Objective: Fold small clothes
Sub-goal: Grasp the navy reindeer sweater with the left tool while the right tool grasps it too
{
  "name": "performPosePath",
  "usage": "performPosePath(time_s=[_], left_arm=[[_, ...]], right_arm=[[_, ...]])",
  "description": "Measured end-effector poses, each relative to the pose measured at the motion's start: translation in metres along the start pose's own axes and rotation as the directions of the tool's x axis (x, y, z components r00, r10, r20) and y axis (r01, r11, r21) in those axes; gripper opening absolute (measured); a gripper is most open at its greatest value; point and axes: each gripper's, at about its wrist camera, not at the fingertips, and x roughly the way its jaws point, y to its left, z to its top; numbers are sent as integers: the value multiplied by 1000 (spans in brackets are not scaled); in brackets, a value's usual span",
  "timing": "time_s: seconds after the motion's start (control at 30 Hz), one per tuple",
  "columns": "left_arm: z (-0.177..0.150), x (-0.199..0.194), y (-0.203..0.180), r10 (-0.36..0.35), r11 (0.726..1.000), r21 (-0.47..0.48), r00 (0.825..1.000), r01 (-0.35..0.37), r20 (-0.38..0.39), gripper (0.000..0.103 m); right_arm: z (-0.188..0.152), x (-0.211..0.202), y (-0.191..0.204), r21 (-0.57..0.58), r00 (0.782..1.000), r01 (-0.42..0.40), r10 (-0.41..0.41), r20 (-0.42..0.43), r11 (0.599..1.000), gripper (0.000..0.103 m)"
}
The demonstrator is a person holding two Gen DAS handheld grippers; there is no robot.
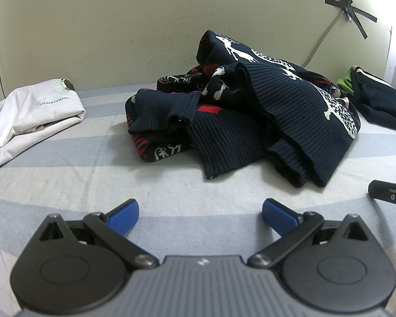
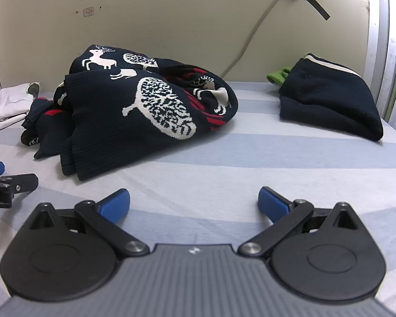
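Observation:
A crumpled navy knit sweater (image 1: pixel 264 111) with white reindeer and red stripes lies in a heap on the striped sheet (image 1: pixel 97 174). It also shows in the right wrist view (image 2: pixel 134 111), left of centre. My left gripper (image 1: pixel 200 212) is open and empty, a short way in front of the heap. My right gripper (image 2: pixel 194 203) is open and empty, in front and to the right of the heap. Each gripper shows at the edge of the other's view: the right gripper (image 1: pixel 390 192) and the left gripper (image 2: pixel 2 182).
A folded white shirt (image 1: pixel 31 116) lies at the left. A folded dark garment (image 2: pixel 330 103) with a green item (image 2: pixel 277 76) behind it lies at the right. A wall (image 1: pixel 97 39) with a taped cable (image 2: pixel 253 34) bounds the far side.

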Motion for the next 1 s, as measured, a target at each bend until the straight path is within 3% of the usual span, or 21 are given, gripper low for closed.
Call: performPosePath(time_s=[0.17, 0.3, 0.33, 0.37, 0.43, 0.47, 0.53, 0.6, 0.67, 0.8, 0.83, 0.87, 0.9, 0.97, 1.0], left_arm=[[0, 0, 2, -10, 1000, -6, 1000, 10, 1, 103], [1, -4, 18, -29, 997, -76, 999, 30, 25, 103], [1, -5, 24, -35, 995, -95, 999, 37, 29, 103], [2, -4, 30, -32, 994, -99, 999, 34, 28, 103], [2, -6, 40, 10, 997, -82, 999, -7, 35, 103], [3, -7, 46, 31, 996, -81, 998, -27, 46, 103], [3, -7, 59, 65, 994, -96, 996, -60, 53, 103], [3, -4, 72, 63, 987, -150, 998, -58, 27, 103], [3, -2, 82, 39, 979, -203, 999, -35, 19, 103], [1, -4, 86, 40, 975, -219, 998, -30, 38, 103], [1, -4, 86, 37, 976, -216, 999, -28, 39, 103], [1, -5, 87, 32, 976, -215, 999, -23, 37, 103], [1, -5, 89, 25, 976, -217, 999, -17, 34, 103], [2, -7, 91, -3, 975, -223, 999, 10, 33, 103], [4, -6, 94, -31, 974, -224, 999, 38, 34, 103]], right_arm=[[0, 0, -1, 6, 1000, -5, 5, 3, 1000, 103], [-1, -4, -9, 51, 999, -32, 30, 35, 998, 100], [-1, -7, -13, 74, 998, -41, 36, 58, 996, 86], [-2, -10, -16, 91, 996, -47, 39, 81, 995, 63], [5, -15, -15, 84, 993, -82, 73, 97, 993, 48], [11, -19, -12, 67, 988, -116, 108, 114, 991, 47], [25, -26, 3, 1, 972, -182, 179, 154, 983, 48], [41, -25, 29, -104, 963, -195, 210, 168, 975, 55], [53, -12, 56, -184, 964, -187, 217, 155, 965, 83], [66, 38, 93, -276, 975, -170, 203, 94, 946, 84], [66, 51, 98, -305, 982, -136, 170, 87, 942, 74], [66, 59, 102, -337, 988, -82, 120, 96, 938, 46], [67, 61, 101, -353, 991, -38, 81, 110, 935, 31], [77, 49, 75, -265, 985, -97, 131, 115, 959, 10], [82, 37, 61, -225, 981, -99, 134, 143, 969, 10]])
